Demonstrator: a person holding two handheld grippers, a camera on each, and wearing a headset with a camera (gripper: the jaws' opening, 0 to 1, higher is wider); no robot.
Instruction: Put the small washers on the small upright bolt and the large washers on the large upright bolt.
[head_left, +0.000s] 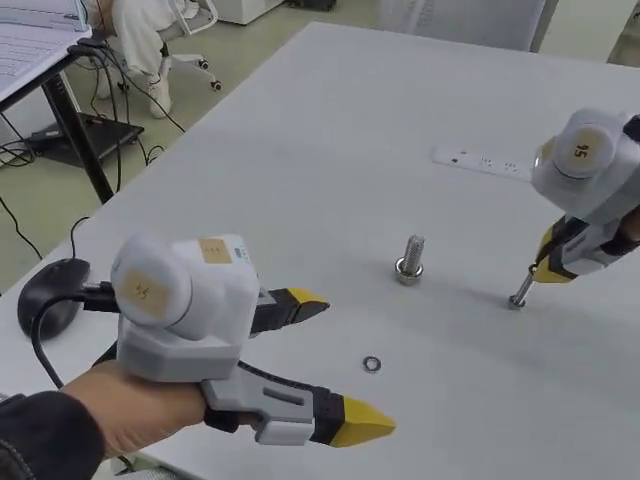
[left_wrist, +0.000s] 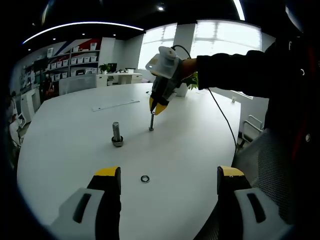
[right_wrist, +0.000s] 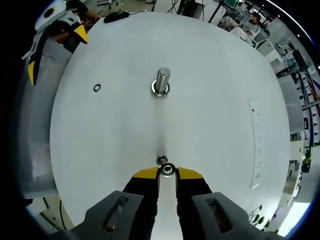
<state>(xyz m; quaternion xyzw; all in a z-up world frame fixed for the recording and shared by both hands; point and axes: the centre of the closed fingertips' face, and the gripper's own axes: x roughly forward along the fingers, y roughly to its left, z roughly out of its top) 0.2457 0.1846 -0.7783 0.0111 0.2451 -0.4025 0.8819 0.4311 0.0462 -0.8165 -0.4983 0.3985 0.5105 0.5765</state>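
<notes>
On the white table (head_left: 300, 120) in the head view, the left gripper (head_left: 335, 360) is low at the front. Its jaws are spread wide and nothing is between them. A loose washer (head_left: 372, 364) lies flat just beside its yellow tips. Farther off stands the large upright bolt (head_left: 411, 258), and to the right of it the thin small upright bolt (head_left: 520, 292). The right gripper (head_left: 547, 268) hangs over the top of this bolt with its tips pointing down.

In the left gripper view, the left gripper (left_wrist: 169, 175) has its jaws well apart. The loose washer (left_wrist: 145, 178) lies on the table just ahead of the gap between them, somewhat nearer to the left jaw. Behind it are the large upright bolt (left_wrist: 117, 134) and the small upright bolt (left_wrist: 151, 122), with the right gripper (left_wrist: 157, 107) at its top.

In the right gripper view, the right gripper (right_wrist: 168, 172) is clenched on a small washer (right_wrist: 168, 170), held by its edge between the yellow tips. The top of the small upright bolt (right_wrist: 162, 160) is just ahead of it. Whether the hole is already over the thread cannot be told. The bolt's long axis runs straight down from the tips, so probably the washer must be centred on it and released. The large upright bolt (right_wrist: 161, 80) stands well apart. The loose washer (right_wrist: 97, 88) lies near the left gripper (right_wrist: 55, 52), which is the nearer one for taking it.
</notes>
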